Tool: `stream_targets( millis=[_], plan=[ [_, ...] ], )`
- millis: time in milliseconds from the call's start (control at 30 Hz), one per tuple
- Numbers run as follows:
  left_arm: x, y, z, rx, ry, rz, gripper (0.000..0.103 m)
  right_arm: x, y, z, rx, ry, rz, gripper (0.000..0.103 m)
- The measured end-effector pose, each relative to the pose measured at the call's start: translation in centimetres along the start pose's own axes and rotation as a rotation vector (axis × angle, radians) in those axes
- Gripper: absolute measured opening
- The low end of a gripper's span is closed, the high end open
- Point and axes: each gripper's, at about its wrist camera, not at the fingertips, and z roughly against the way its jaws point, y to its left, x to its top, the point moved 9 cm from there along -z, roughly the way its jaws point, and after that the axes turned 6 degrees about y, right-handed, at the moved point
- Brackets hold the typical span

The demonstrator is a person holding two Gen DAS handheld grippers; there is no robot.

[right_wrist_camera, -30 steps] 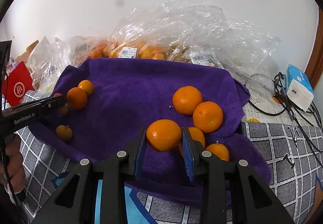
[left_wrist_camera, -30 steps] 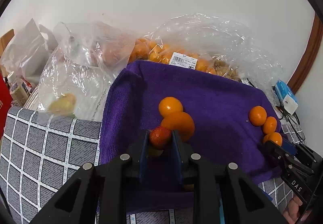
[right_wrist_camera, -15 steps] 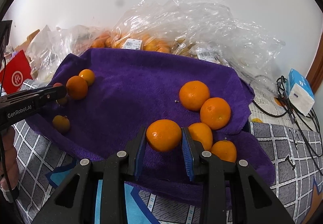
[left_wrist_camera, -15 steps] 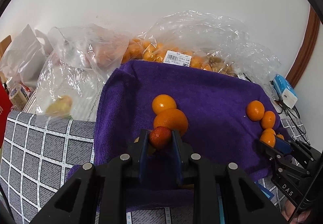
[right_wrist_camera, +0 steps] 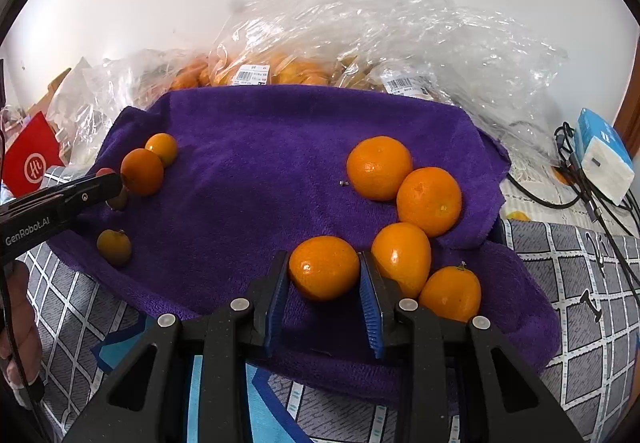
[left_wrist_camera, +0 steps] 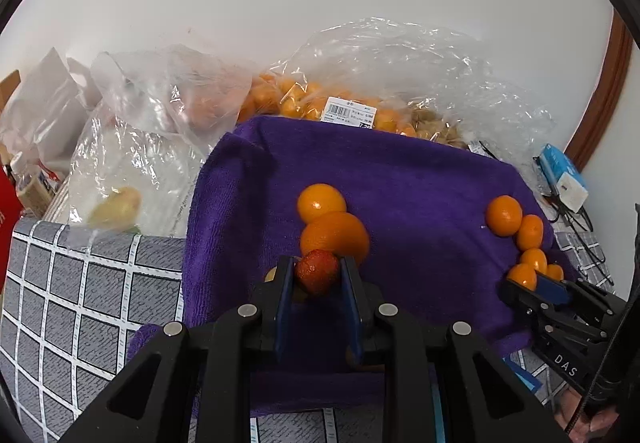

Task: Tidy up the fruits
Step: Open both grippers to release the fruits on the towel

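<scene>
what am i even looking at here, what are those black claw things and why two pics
Those are two handheld grippers, one in each of a person's hands, each with a fisheye camera looking along its fingers. The left gripper grips a small reddish fruit; its picture also shows the right gripper at the right edge. The right gripper holds an orange. Both work over a purple towel with more oranges, and plastic bags of fruit behind it.

Carried nearer the two oranges [left_wrist_camera: 334,221] by the towel's [left_wrist_camera: 420,183] left edge: small red fruit [left_wrist_camera: 317,271] in the left gripper [left_wrist_camera: 316,275]. Moved rightward to the right-edge cluster [right_wrist_camera: 416,203]: held orange [right_wrist_camera: 324,268], right gripper [right_wrist_camera: 325,283].
</scene>
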Motion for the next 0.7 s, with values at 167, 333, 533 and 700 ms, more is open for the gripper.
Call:
stream_targets(
  millis=[167,333,533,700],
  plan=[
    [-0.2,-0.7,0.1,-0.011,0.004,-0.022,0.023,0.0,-0.1,-0.1,0.020,0.000,-0.018,0.034],
    [-0.2,-0.5,0.2,-0.033,0.009,-0.004,0.032,-0.1,-0.1,0.3,0.017,-0.004,-0.026,0.041],
    [0.4,0.3,1.3,-0.045,-0.031,0.036,0.049,0.3,0.1,1.5,0.037,-0.030,-0.043,0.057],
    [1.4,0.6,3.5,-0.058,-0.086,0.048,0.057,0.1,-0.2,3.6,0.019,-0.030,-0.070,0.059]
  ],
)
